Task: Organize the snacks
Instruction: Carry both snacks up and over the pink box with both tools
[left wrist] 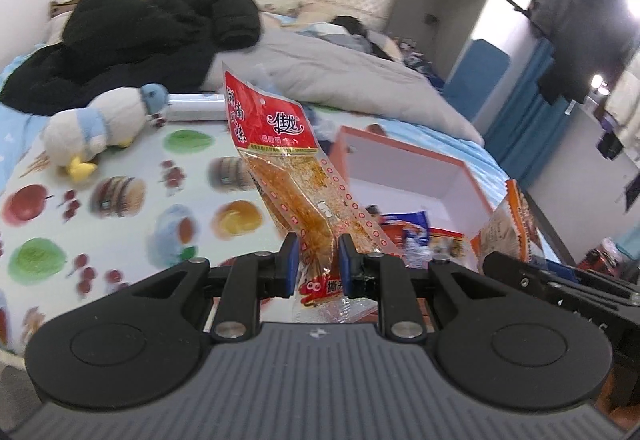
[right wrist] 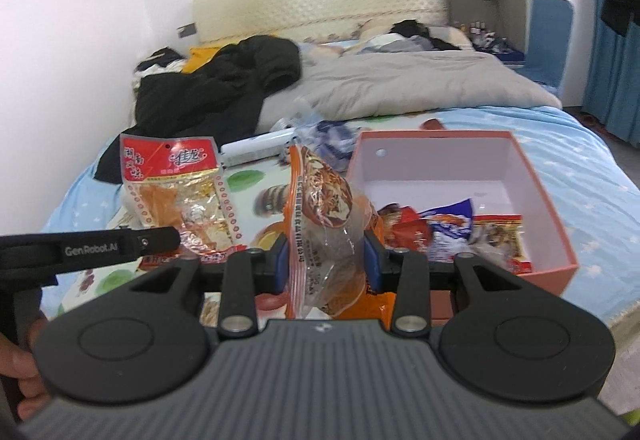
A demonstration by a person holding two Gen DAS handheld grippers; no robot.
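My left gripper [left wrist: 318, 260] is shut on a red-topped clear snack packet [left wrist: 280, 155], which stands up tilted above the fruit-print mat [left wrist: 120, 199]. The same red-topped packet [right wrist: 176, 187] shows at the left of the right wrist view, above the left gripper's black arm [right wrist: 88, 246]. My right gripper [right wrist: 326, 258] is shut on an orange-edged clear snack bag [right wrist: 324, 215], held just left of the pink box [right wrist: 560, 236]. That orange bag [left wrist: 508, 232] peeks in at the right of the left wrist view. The pink box [left wrist: 476, 187] holds several snack packets [right wrist: 452, 228].
A plush duck [left wrist: 100, 123] lies on the mat's far left. A black jacket [left wrist: 140, 35] and a grey duvet [right wrist: 400, 83] cover the bed behind. A white tube [right wrist: 256, 149] and blue wrappers [right wrist: 328, 135] lie beyond the box. A hand [right wrist: 20, 368] shows at lower left.
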